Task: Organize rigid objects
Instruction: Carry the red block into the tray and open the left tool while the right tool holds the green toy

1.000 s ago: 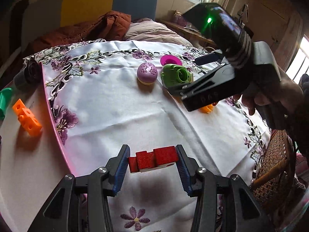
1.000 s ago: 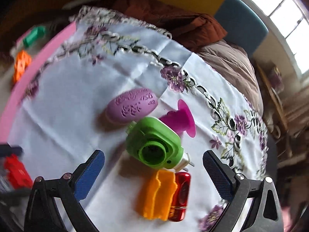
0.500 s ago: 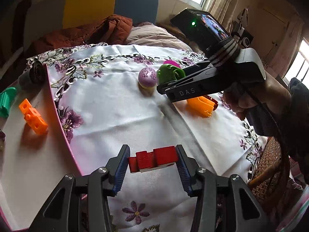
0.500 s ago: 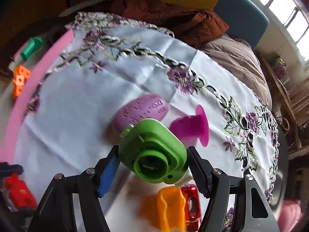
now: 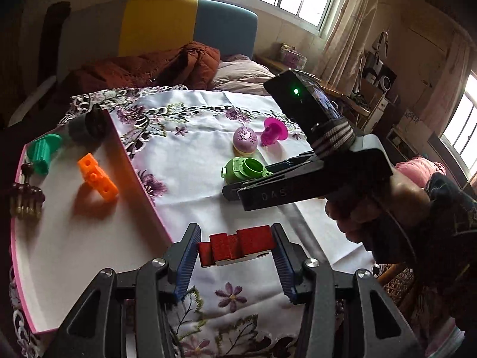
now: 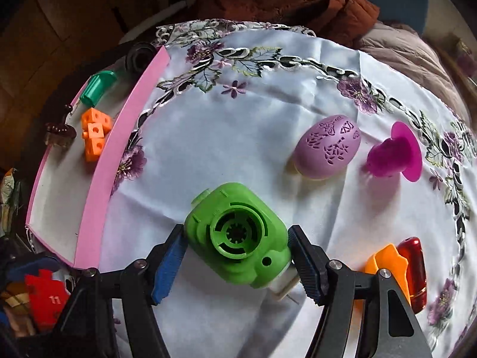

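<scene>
Pink-walled tray (image 6: 98,179) holds an orange block (image 6: 94,137) and a green cylinder (image 6: 97,88).

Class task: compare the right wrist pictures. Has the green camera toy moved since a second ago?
Yes. The green camera toy has left its spot beside the orange piece and now sits clamped in the right claw, towards the pink-edged tray.

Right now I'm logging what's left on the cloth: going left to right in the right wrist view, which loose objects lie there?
Green camera-shaped toy in the fingers → purple patterned egg → magenta flanged piece; the orange and red pieces overlap, so omitted.
</scene>
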### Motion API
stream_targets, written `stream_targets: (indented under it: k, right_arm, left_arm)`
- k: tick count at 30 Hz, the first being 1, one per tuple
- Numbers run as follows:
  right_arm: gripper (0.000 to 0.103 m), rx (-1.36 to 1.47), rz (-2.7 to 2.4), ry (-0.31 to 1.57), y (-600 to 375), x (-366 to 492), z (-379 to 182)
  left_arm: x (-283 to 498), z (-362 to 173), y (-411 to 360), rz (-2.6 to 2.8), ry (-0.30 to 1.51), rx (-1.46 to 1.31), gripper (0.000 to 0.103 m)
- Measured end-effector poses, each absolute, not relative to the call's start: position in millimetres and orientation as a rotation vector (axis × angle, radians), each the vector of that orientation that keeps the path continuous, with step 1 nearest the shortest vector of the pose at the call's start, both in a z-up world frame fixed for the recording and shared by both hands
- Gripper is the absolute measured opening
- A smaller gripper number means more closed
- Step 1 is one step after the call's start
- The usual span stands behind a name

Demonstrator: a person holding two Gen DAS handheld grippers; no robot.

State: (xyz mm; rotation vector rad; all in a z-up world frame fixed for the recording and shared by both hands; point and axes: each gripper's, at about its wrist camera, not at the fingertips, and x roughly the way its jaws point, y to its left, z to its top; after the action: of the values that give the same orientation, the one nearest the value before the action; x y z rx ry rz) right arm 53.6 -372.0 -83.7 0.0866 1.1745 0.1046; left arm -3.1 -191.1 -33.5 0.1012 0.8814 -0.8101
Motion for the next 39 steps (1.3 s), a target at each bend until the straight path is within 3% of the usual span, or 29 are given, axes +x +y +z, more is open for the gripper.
stream_targets:
  k: [13, 16, 19, 29, 39]
  right_arm:
    - [0.075, 0.078, 0.110, 1.116, -375.2, 54.5, -78.9]
    - [0.065, 0.064, 0.111, 1.126, -372.9, 54.8, -80.9]
    - [0.064, 0.041, 0.087, 1.128, -370.7, 51.2, -82.2]
    - [0.064, 0.051, 0.078, 1.153, -369.6, 55.3, -86.0]
    - [0.064, -0.019, 0.073, 1.140, -362.5, 54.6, -84.7]
  left_arm:
    - [-8.0, -27.5, -184.1, -0.787, 0.864, 0.088, 0.048]
    - [-8.1, -24.8, -178.9, -0.781, 0.862, 0.075, 0.048]
    - [-2.6, -18.9, -165.9, -0.754, 0.854, 0.039, 0.048]
    - [60.8, -5.2, -95.0, -0.549, 0.850, -0.121, 0.048]
    - [137.7, -6.3, -88.4, -0.464, 0.884, -0.183, 0.048]
